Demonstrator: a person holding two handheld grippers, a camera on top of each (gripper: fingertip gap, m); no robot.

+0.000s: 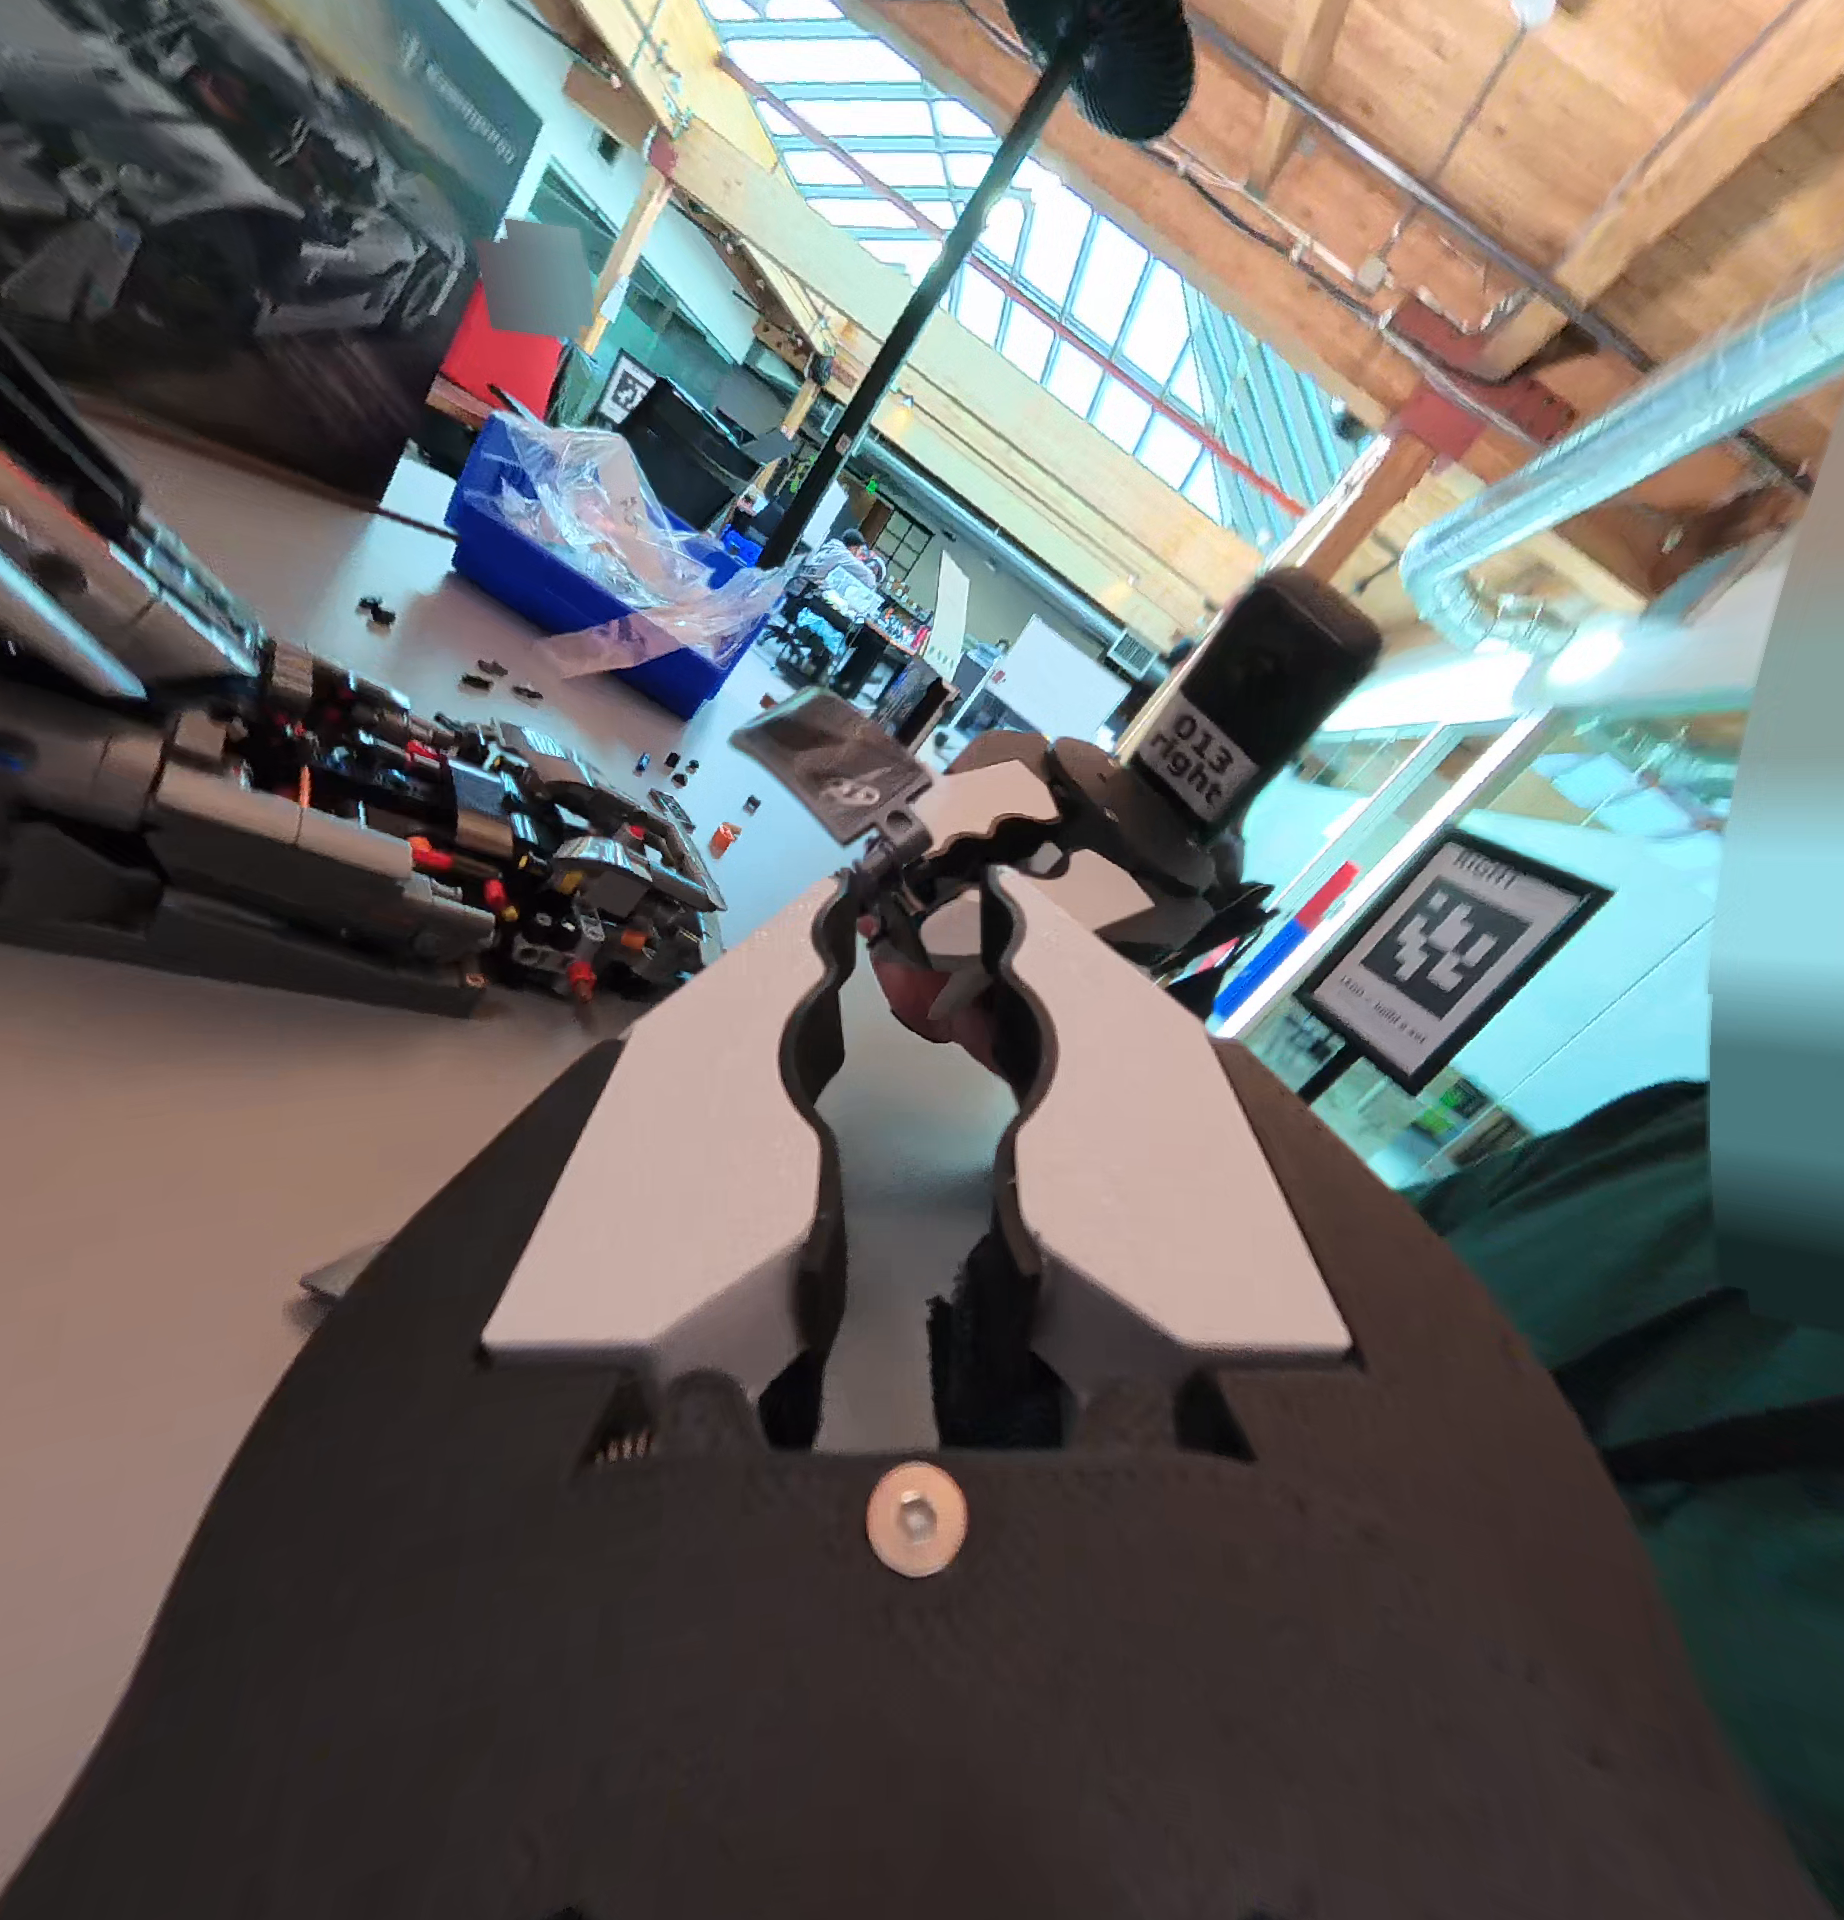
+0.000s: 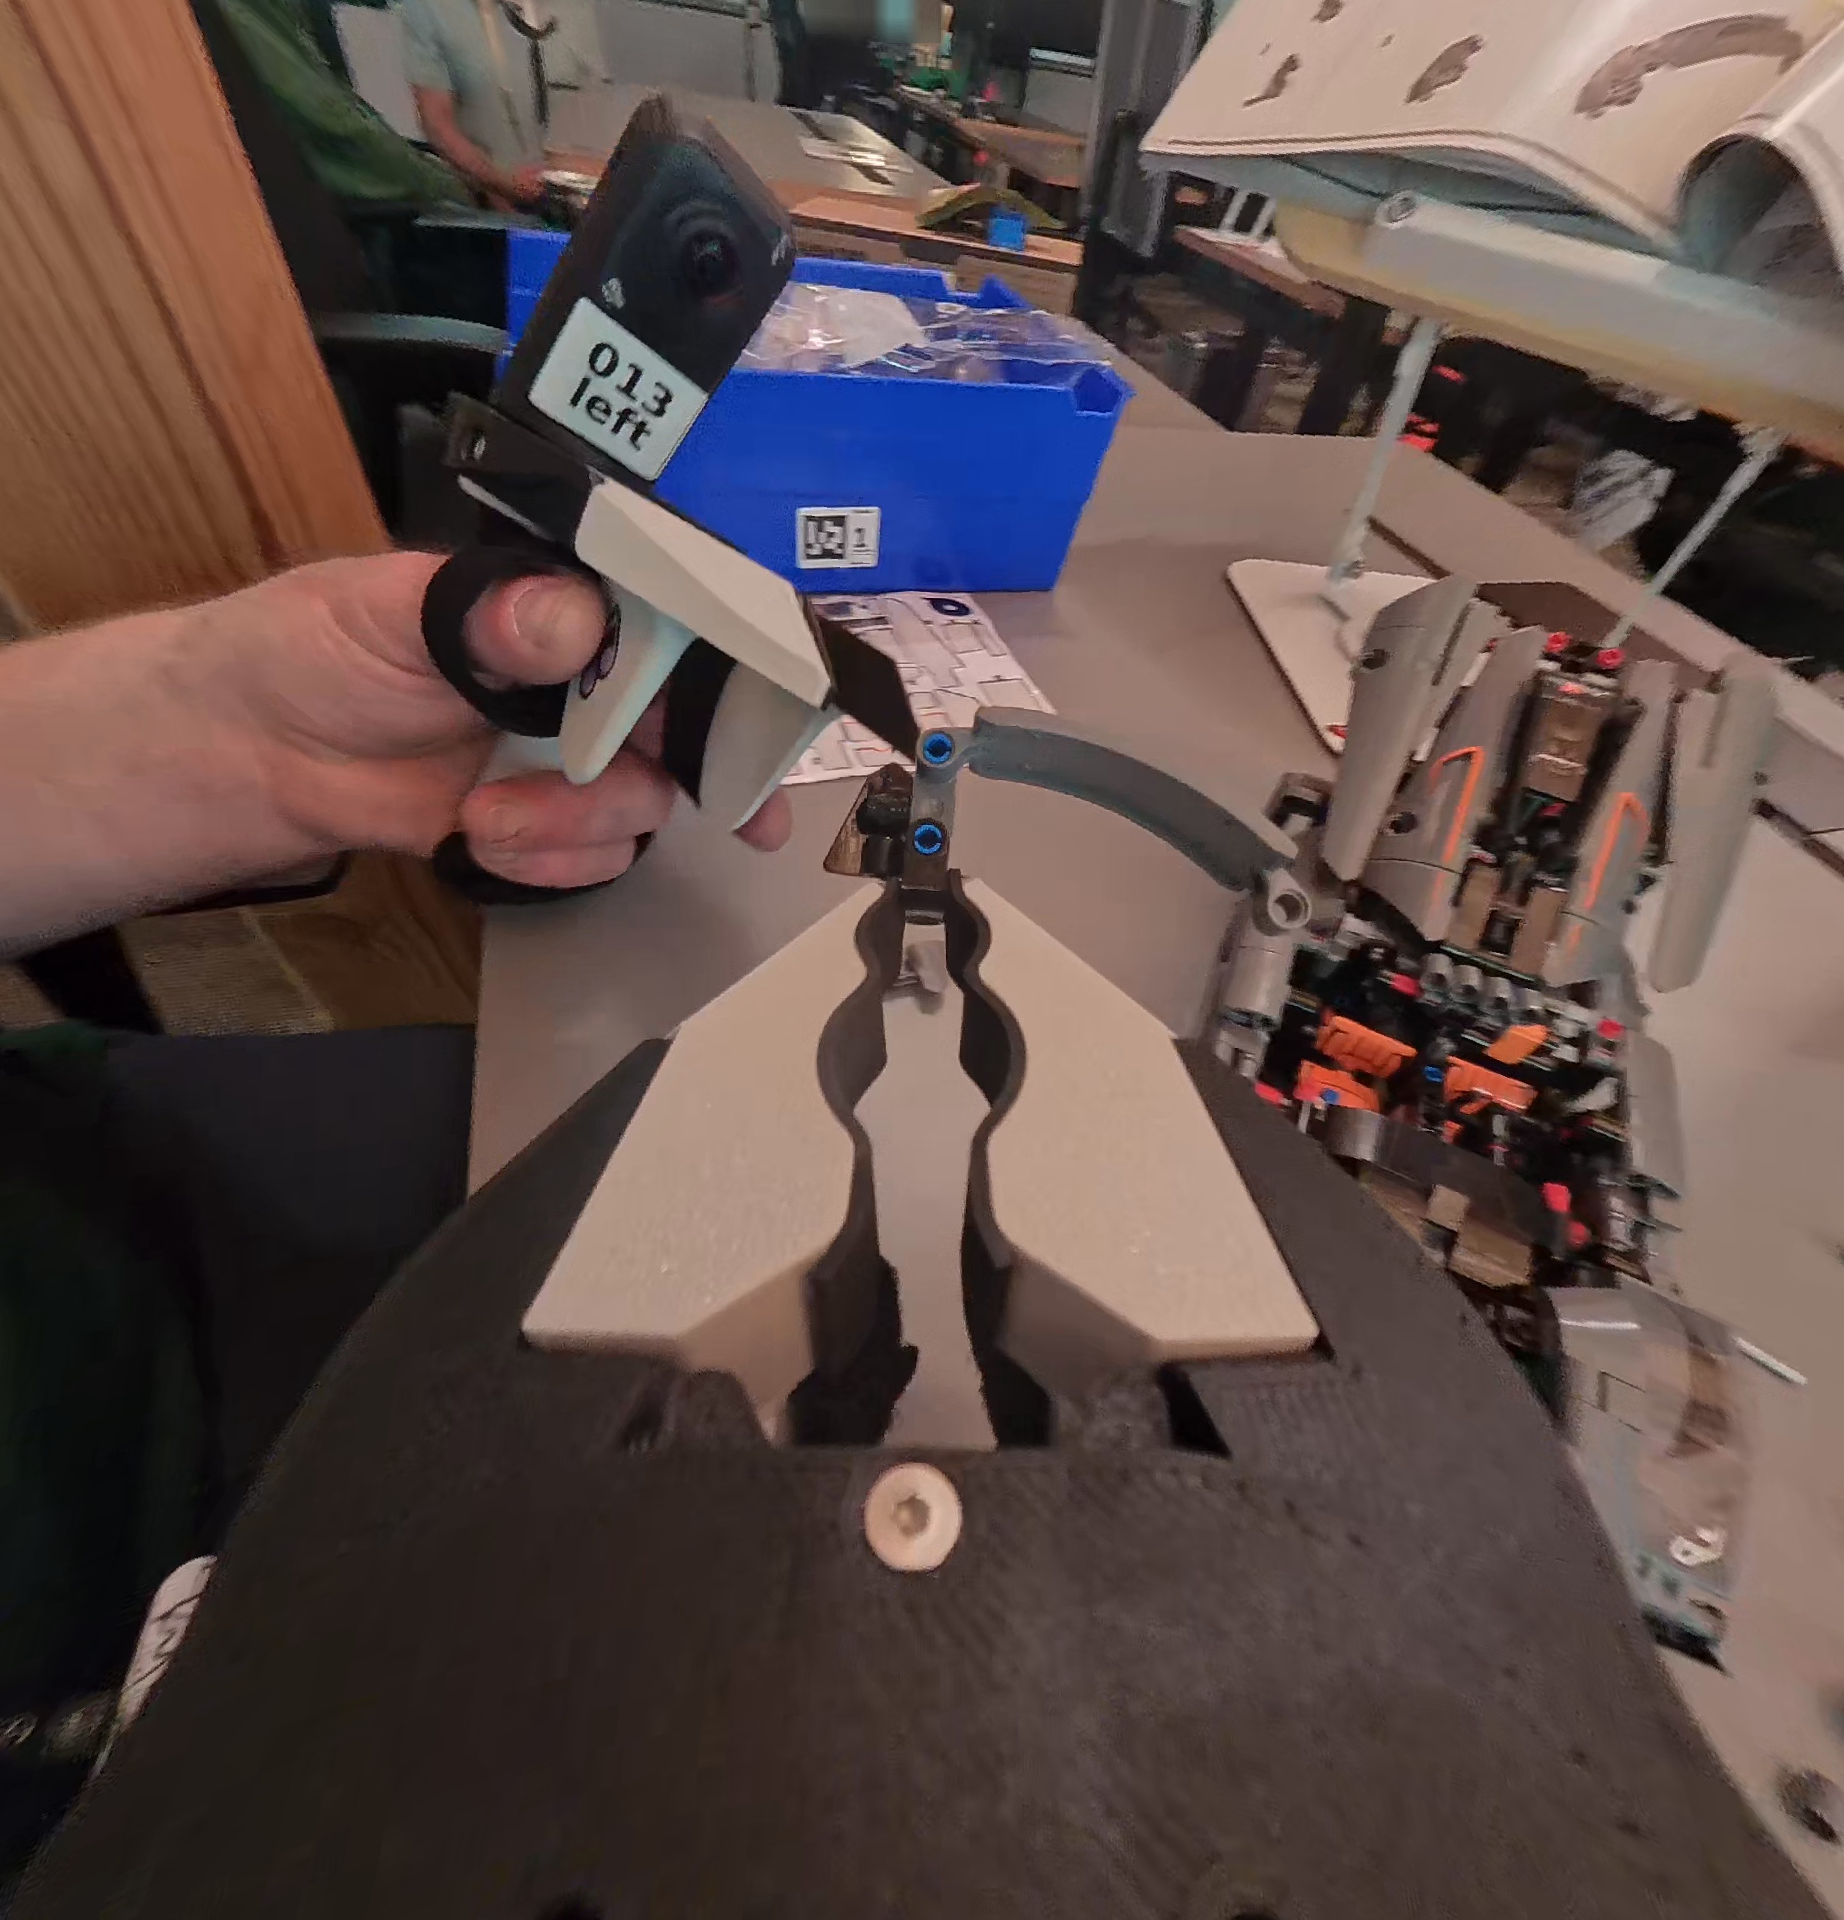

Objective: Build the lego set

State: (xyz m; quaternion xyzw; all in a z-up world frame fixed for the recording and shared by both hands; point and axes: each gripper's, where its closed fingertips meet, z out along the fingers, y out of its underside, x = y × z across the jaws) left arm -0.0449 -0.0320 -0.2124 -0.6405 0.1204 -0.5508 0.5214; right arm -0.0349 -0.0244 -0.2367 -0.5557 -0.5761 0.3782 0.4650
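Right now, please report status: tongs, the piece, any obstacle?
Both tongs shut on small lego assembly, held mid-air. Curved grey arm sticks out toward car model. Nothing between.

Left tongs (image 2: 902, 774) raised off the counter, tilted nose-down toward the right, gripped by the left hand (image 2: 378, 717): thumb through a black loop, fingers (image 2: 554, 826) curled under the white trigger. Tips nearly closed, meeting the right tongs' tips; what they pinch is too small to tell.

Right tongs (image 2: 923, 899) point forward and slightly up, tips drawn in tight, clamped on a small part. In the left wrist view the right tongs (image 1: 902, 868) come in from the far side, nose to nose with the left tongs (image 1: 913, 883).
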